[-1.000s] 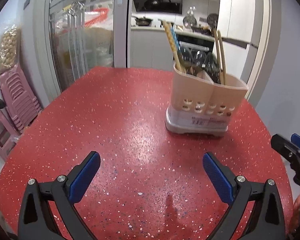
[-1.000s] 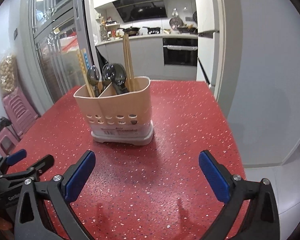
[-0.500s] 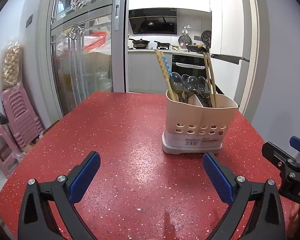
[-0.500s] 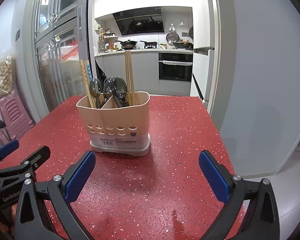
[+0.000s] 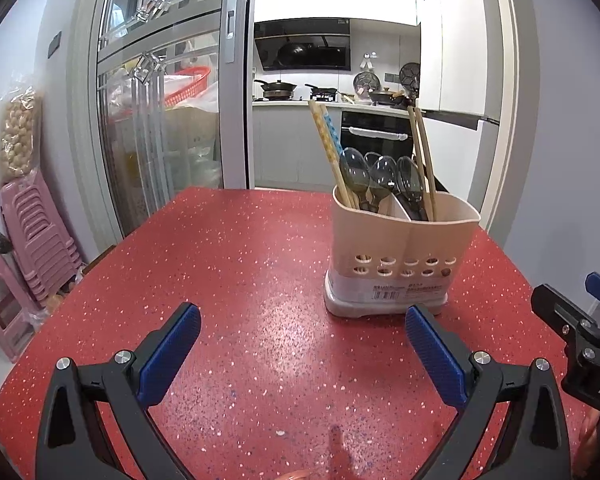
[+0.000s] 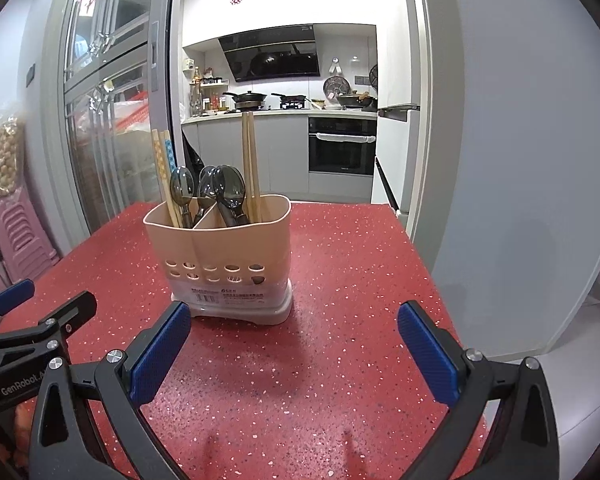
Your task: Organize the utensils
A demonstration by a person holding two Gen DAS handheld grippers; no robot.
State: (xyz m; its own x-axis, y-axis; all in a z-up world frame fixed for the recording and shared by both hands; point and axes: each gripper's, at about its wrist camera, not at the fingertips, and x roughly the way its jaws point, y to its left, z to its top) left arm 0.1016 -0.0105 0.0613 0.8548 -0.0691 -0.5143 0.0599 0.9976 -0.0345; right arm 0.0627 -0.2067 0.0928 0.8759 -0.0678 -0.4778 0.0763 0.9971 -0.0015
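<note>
A beige two-compartment utensil holder (image 5: 400, 256) (image 6: 220, 256) stands upright on the red speckled table (image 5: 240, 280) (image 6: 340, 280). Dark spoons (image 5: 380, 176) (image 6: 224, 188) and chopsticks (image 5: 328, 148) (image 6: 249, 160) stick up from it. My left gripper (image 5: 302, 344) is open and empty, low over the table, with the holder ahead and to its right. My right gripper (image 6: 294, 344) is open and empty too, the holder just ahead on its left. Each gripper shows at the edge of the other's view.
Stacked pink stools (image 5: 32, 240) stand by the wall left of the table. A glass sliding door (image 5: 160, 120) and a kitchen doorway with an oven (image 6: 342, 148) lie beyond. The table's right edge (image 6: 432, 280) drops off beside a grey wall.
Both cameras have tilted up and drawn back slightly, so the holder sits lower in view and more of the kitchen shows. Both grippers stay open and the holder has not moved.
</note>
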